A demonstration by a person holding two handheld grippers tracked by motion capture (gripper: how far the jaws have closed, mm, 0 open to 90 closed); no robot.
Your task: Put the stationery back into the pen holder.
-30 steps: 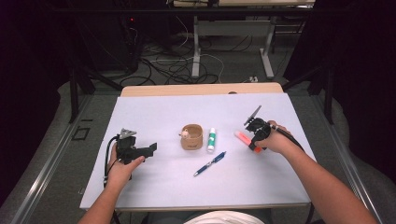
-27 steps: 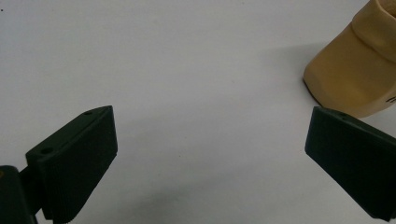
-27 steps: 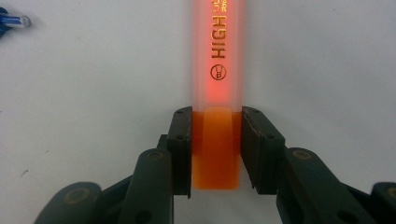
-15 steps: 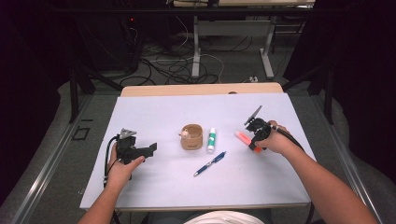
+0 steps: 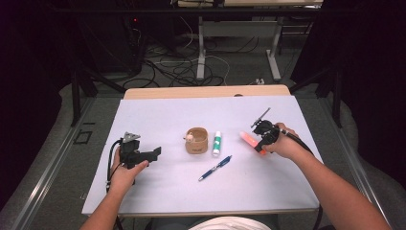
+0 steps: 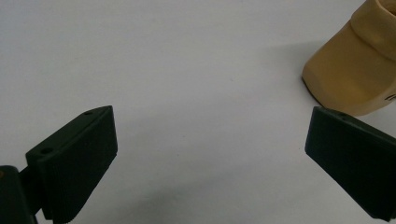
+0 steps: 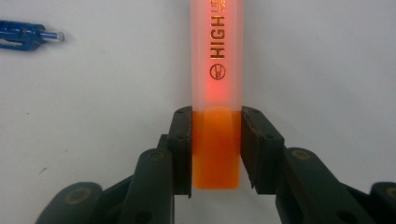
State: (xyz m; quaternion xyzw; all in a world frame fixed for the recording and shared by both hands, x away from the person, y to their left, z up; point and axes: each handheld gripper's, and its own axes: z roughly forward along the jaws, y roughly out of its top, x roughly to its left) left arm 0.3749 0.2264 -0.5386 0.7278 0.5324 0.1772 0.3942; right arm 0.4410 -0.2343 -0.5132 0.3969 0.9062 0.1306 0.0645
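Between the jaws of my right gripper (image 7: 215, 149) sits the orange highlighter (image 7: 215, 93), and that is the relation everything hangs on: its long axis runs straight out ahead of the pads, in line with the gripper, with the orange end pinched between them and the pale translucent barrel (the printed side up) reaching away over the white table (image 5: 158, 120). From the high view my right gripper (image 5: 261, 139) is at the right side of the table and the highlighter (image 5: 250, 140) slants from it toward the middle, low over the surface; I cannot tell whether its far tip touches the table. The tan cup (image 5: 197, 140) stands near the centre, with a white and green tube (image 5: 217, 143) just beside it and a blue pen (image 5: 215, 167) lying nearer to me, so the held end is well apart from the cup, and the right hand is plainly the one to carry it there. My left gripper (image 5: 143, 154) rests at the left with its jaws spread wide on nothing, the cup (image 6: 359, 60) off beyond its right jaw. Compared with a second ago, I see no real change: both hands, the clamped highlighter and the loose items lie as they did.
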